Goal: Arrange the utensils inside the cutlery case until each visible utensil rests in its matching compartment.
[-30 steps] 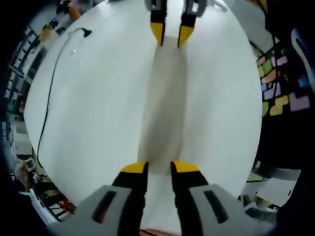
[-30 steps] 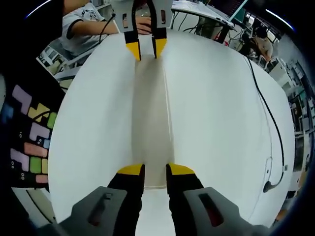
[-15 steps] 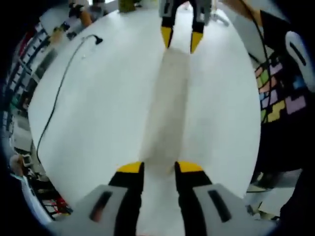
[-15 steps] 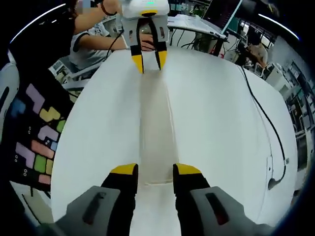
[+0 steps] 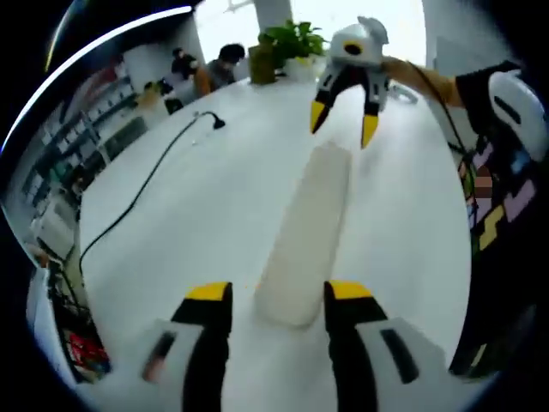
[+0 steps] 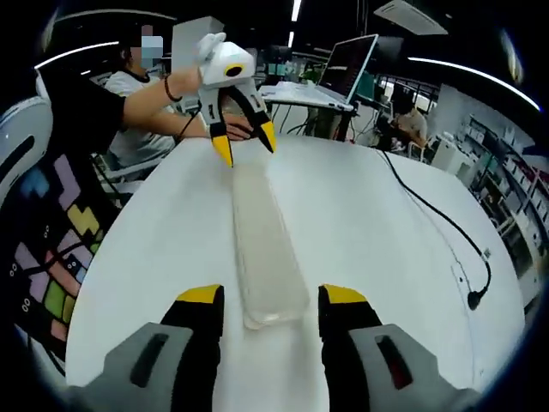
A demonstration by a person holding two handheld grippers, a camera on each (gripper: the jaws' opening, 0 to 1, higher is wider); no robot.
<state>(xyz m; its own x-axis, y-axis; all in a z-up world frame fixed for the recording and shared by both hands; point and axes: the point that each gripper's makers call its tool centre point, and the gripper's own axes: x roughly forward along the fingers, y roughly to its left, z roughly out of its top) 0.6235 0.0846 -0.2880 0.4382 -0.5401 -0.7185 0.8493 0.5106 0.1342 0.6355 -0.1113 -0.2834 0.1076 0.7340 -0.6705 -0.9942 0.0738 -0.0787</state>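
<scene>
A long, pale, translucent cutlery case (image 5: 304,227) lies flat on the white table (image 5: 197,215), running lengthwise between my two grippers. What is inside it cannot be made out. My left gripper (image 5: 279,296) hovers open just behind the case's near end, with one jaw on either side of it and clear of it. My right gripper (image 5: 343,124) hangs open above the far end. In the right gripper view the case (image 6: 266,240) runs from my right gripper (image 6: 273,296) to the left gripper (image 6: 245,148), which a person's hand holds.
A black cable with a plug (image 5: 146,184) curves over the table's left side, also visible as the cable (image 6: 446,232). A potted plant (image 5: 296,41) and a laptop (image 6: 343,69) stand near the table ends. People sit around the table's edges.
Both grippers have lifted and drawn back from the case's ends, and their jaws stand wider apart. The views tilted up, so the room now shows. The case has not moved.
</scene>
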